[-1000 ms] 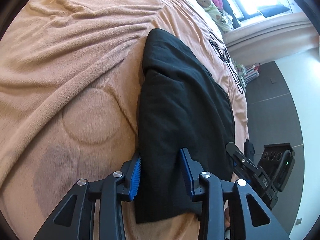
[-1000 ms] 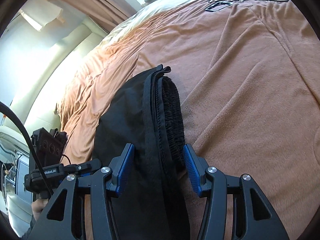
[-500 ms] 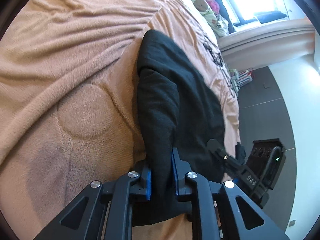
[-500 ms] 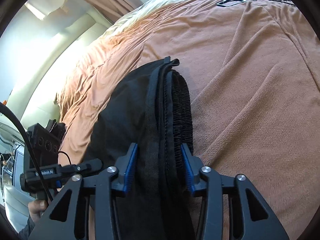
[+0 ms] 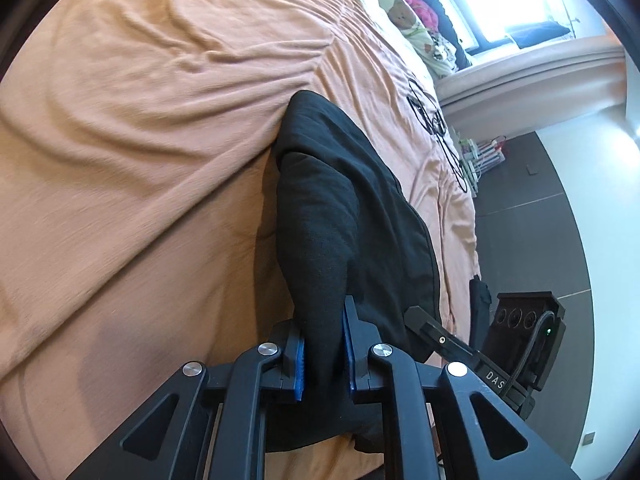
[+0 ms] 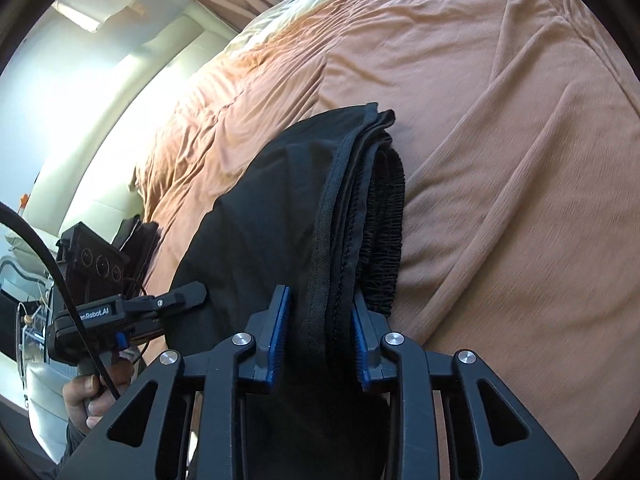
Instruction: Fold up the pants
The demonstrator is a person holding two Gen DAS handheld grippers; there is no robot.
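Black pants (image 5: 340, 208) lie folded on an orange bedspread (image 5: 140, 160). My left gripper (image 5: 323, 344) is shut on the near edge of the pants and holds a bunch of cloth between its blue pads. In the right wrist view the pants (image 6: 272, 216) show their stacked waistband and hems. My right gripper (image 6: 318, 320) is shut on that thick stacked edge. The other gripper shows in each view, at the right of the left wrist view (image 5: 448, 344) and at the left of the right wrist view (image 6: 132, 312).
Black cables and glasses (image 5: 432, 120) lie on the bedspread farther off. Pillows and soft toys (image 5: 412, 16) sit at the bed's head by a bright window. The bed edge and dark floor (image 5: 520, 216) are at the right. A black device (image 5: 524, 332) sits beside the bed.
Both grippers have closed from open onto the near edge of the pants. The cloth is bunched and lifted a little between the pads.
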